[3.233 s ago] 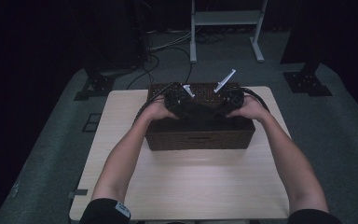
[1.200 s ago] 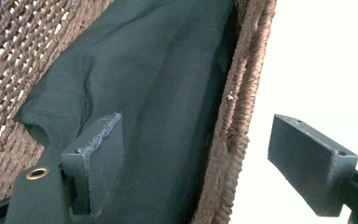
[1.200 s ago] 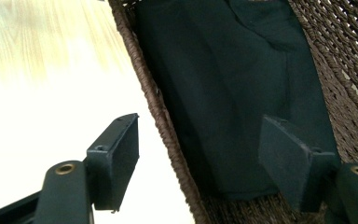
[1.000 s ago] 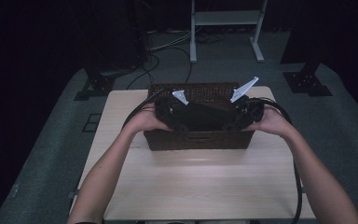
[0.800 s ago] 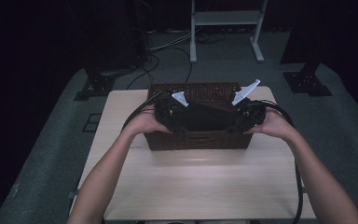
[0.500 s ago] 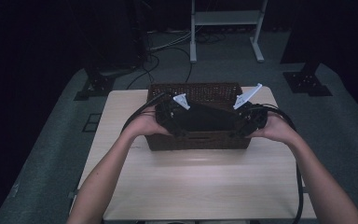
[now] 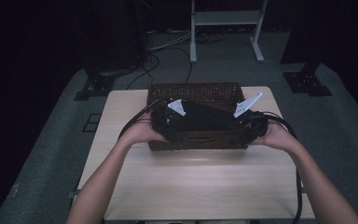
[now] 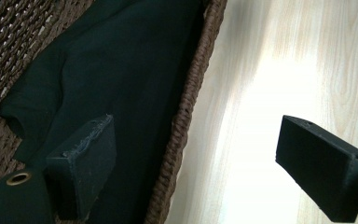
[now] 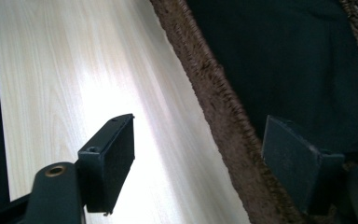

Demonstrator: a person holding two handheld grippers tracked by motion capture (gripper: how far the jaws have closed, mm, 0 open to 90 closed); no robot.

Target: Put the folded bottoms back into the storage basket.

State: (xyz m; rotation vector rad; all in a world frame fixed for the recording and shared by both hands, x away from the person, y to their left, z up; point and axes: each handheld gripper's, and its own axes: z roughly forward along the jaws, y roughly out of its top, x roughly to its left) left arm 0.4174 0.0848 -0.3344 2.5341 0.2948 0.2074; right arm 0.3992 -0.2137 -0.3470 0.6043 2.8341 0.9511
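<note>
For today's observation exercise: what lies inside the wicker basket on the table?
A dark cloth lies inside the wicker basket, covering most of its floor. Anything beneath the cloth is hidden.

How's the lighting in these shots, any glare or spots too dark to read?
High view: dim, the room near black around the lit table. Left gripper view: glare whitens the wood beside the basket, and the dark cloth shows only faint folds. Right gripper view: similar glare between the jaws; the cloth is a near featureless black.
</note>
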